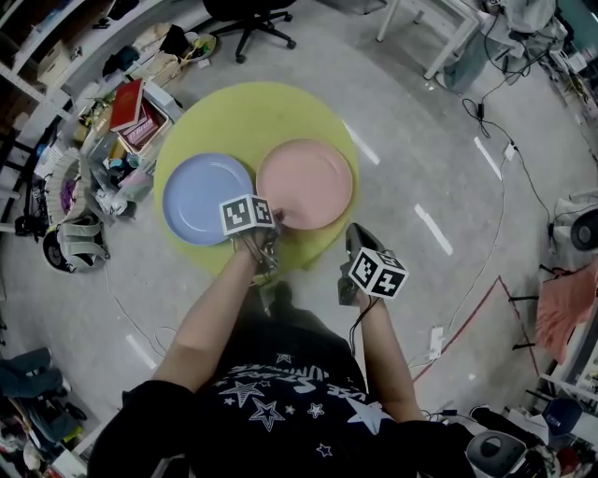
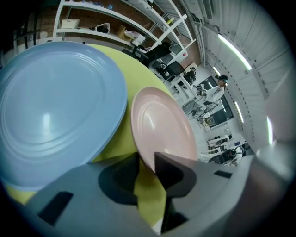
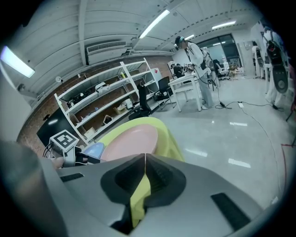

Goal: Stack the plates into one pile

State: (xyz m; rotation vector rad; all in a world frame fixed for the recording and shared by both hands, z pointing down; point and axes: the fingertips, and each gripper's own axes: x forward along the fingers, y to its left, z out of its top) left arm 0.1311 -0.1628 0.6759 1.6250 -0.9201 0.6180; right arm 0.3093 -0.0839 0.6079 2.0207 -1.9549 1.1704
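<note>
A round yellow table (image 1: 252, 112) carries a blue plate (image 1: 206, 196) on the left and a pink plate (image 1: 308, 182) on the right, side by side and both flat. My left gripper (image 1: 277, 221) is at the pink plate's near-left rim. In the left gripper view the pink plate (image 2: 164, 125) has its rim between the jaws of my left gripper (image 2: 145, 159), which press on it; the blue plate (image 2: 55, 102) lies to the left. My right gripper (image 1: 355, 235) hangs off the table's near-right edge, shut and empty (image 3: 145, 157), facing the pink plate (image 3: 132, 139).
Boxes and loose clutter (image 1: 121, 140) crowd the floor left of the table. An office chair (image 1: 248, 19) stands beyond it and white table legs (image 1: 439, 37) are at the far right. Cables (image 1: 505, 159) and a red floor line (image 1: 467, 317) run on the right.
</note>
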